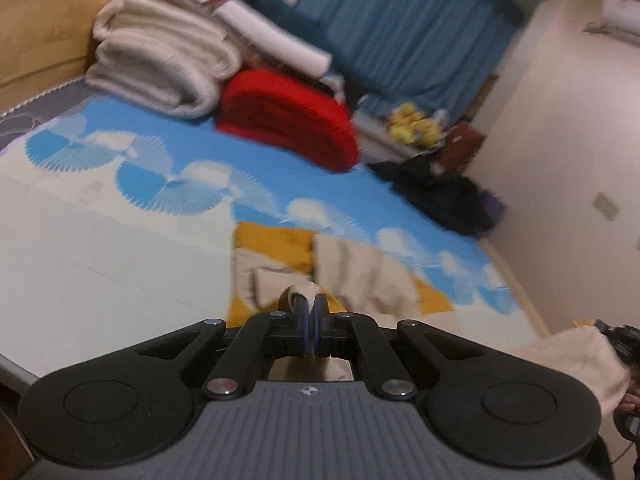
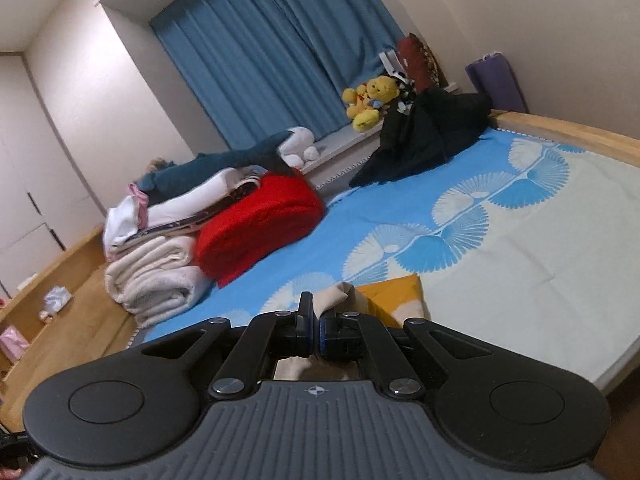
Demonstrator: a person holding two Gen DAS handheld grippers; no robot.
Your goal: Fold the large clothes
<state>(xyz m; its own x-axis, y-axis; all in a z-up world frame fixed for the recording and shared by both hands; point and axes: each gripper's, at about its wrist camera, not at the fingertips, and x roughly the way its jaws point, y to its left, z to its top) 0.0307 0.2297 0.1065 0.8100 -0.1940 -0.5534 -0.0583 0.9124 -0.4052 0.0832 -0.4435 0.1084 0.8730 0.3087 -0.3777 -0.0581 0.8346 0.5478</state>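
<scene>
The left gripper [image 1: 310, 308] is clenched on a small bunch of the beige and yellow garment [image 1: 352, 272], and the cloth shows as a pale knot between its closed fingers. The right gripper [image 2: 314, 320] also has its fingers pressed together on an edge of the same garment [image 2: 394, 292]. The garment lies on the bed [image 2: 540, 248], near the bed's front edge, partly lifted by both grippers, with the rest spread on the blue fan-pattern sheet.

In my judgement the fold is in progress, and some things can go wrong. Each grip holds only a thin pinch of fabric, so a quick pull may let the cloth slip out. If the two grippers move at different height, the fold line becomes crooked. The left view is blurred, which suggests fast motion, and this raises the risk. The red blanket [image 2: 260, 224] and the pile of folded towels [image 2: 156, 280] lie toward the bed's far corner, well apart.

No brand or readable writing is visible; only a small compass-like mark on each gripper body.
</scene>
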